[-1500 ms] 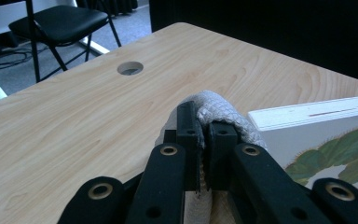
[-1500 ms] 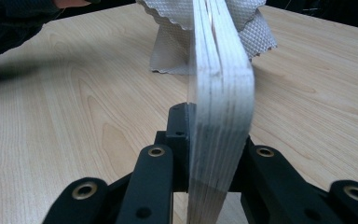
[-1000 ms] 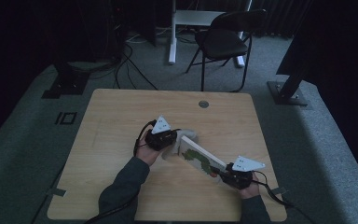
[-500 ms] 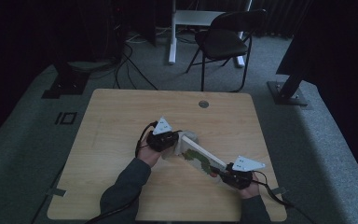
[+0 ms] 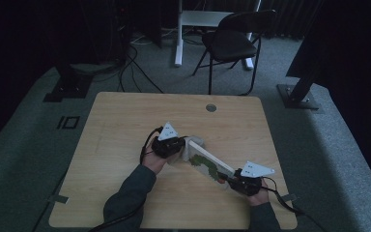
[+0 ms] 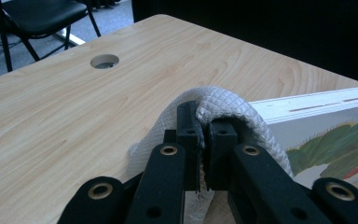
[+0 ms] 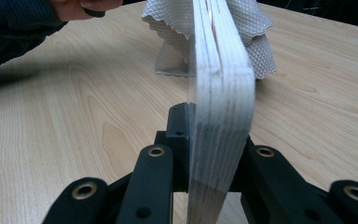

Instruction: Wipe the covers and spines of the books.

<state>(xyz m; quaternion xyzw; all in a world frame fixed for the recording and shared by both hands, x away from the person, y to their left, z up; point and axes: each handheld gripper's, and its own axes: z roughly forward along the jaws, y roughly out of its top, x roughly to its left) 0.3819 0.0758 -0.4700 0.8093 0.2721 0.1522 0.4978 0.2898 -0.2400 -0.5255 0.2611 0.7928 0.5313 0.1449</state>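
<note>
Wooden table (image 5: 125, 140), dim room, a black chair (image 5: 232, 41) beyond the far edge. The right gripper (image 5: 231, 181) is clamped on the near end of a thick board book (image 5: 207, 164) and holds it up on its long edge, slanting from the table's near right toward the middle; in the right gripper view the stacked page edges (image 7: 219, 116) stand upright between the two black jaws, pressed from both sides. The left gripper (image 5: 182, 148) has its jaws closed tight on a bunched white quilted cloth (image 6: 219, 105), with the fabric pinched in the narrow gap and draped over the jaw tips. The cloth lies against the far end of the book, wrapped over its top corner, as the right gripper view shows, with a fold hanging down either side of the board (image 7: 256, 28). The cover's green illustration (image 6: 335, 144) faces the left gripper's side. Judgement: the work in hand is wiping the book with the cloth. Both grips are made and cloth and book are in contact, so the setting-up is done and the wipe sits at the far corner. Most of the illustrated cover between the two grippers is bare of cloth; whether it has been wiped I cannot tell. No dirt or marks can be made out on it. Setting book and cloth down remains.
</note>
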